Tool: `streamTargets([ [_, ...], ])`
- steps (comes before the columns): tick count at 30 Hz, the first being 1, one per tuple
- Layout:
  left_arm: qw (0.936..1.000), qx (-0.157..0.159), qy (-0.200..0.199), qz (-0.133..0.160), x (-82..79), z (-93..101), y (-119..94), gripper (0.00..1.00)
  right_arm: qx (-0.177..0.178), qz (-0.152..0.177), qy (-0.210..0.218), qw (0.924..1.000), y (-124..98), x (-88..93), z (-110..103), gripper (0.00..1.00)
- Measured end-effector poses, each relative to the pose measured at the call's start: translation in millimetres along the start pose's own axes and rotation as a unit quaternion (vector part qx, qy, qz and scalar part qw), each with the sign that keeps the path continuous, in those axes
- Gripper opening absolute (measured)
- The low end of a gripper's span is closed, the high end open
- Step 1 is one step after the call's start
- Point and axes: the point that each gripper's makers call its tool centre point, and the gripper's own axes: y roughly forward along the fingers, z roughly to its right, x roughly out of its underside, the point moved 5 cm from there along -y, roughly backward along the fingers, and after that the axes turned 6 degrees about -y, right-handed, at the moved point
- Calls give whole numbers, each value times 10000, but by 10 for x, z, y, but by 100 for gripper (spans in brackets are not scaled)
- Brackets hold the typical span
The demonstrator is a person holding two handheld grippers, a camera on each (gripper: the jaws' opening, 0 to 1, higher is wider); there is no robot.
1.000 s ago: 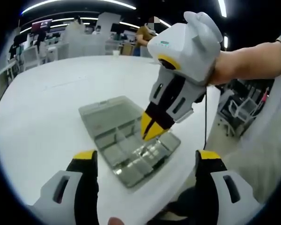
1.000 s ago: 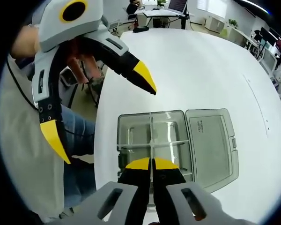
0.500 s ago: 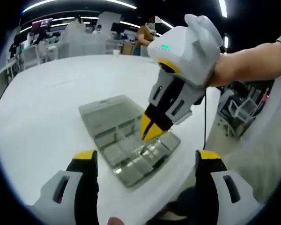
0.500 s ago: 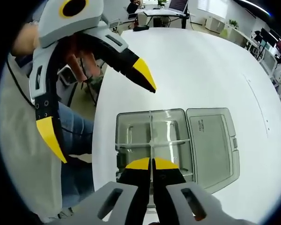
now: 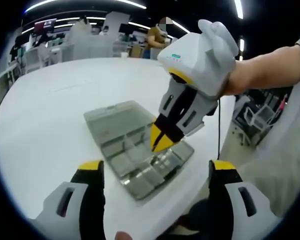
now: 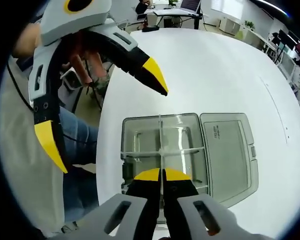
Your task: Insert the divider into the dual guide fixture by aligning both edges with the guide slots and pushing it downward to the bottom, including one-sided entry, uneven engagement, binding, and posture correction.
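Right tool point(image 6: 162, 174) tilted down (pinching divider point(image 6: 160, 142)).

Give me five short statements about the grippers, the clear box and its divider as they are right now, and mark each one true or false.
1. The right gripper has its jaws closed together over the clear box. True.
2. The left gripper is shut tight. False: its jaws stand wide apart, holding nothing.
3. The box's lid is closed over the compartments. False: it lies open flat beside the tray on the white table.
4. A thin clear divider runs along the tray from the right gripper's jaws, crossed by another partition. True.
5. The box sits in the middle of the table, far from any edge. False: it lies near the table edge closest to the person.
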Motion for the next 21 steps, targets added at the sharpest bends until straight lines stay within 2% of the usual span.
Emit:
streamTargets([
  [21, 10000, -11, 0, -47, -32, -59, 38, 83, -32, -4, -177, 9998, 63, 45, 11, 0],
])
